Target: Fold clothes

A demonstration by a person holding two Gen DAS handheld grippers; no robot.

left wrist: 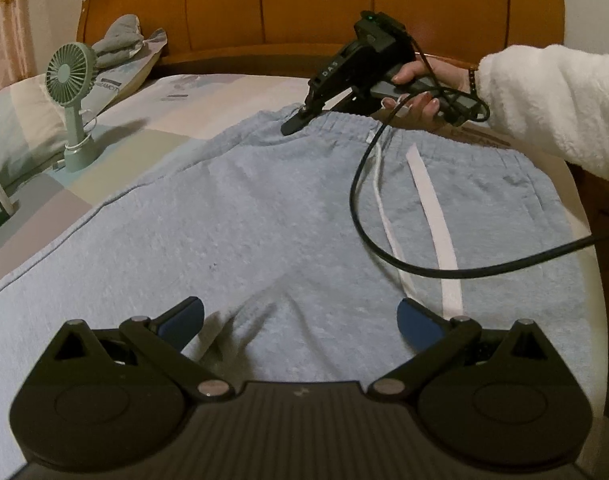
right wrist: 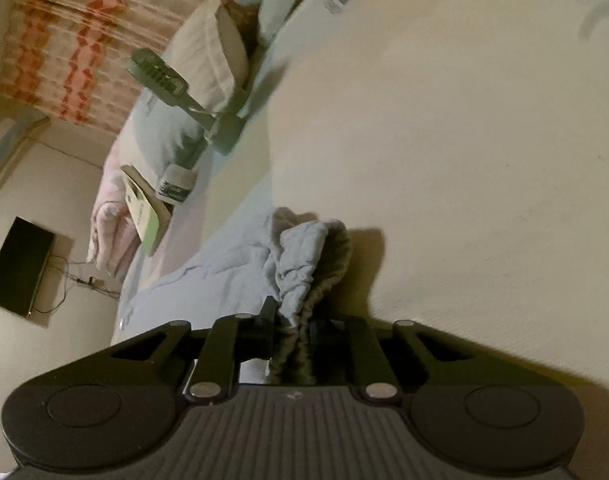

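Right wrist: right hand-held gripper [right wrist: 290, 330] seemingly pinches sweatpants [right wrist: 304, 252] waistband; left [left wrist: 300, 320] gapes.

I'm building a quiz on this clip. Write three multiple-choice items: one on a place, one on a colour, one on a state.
1. Where does the right gripper grip the sweatpants?
A. at the elastic waistband
B. at a leg cuff
C. at the white drawstring

2. What colour is the small fan standing on the bed?
A. red
B. pale green
C. black

3. How is the left gripper?
A. shut on the fabric
B. open above the sweatpants
C. shut on the cable

Answers:
1 A, the right wrist view shows gathered waistband elastic between its fingers.
2 B, its grille and base are pale green.
3 B, its blue pads stand wide apart with nothing between them.
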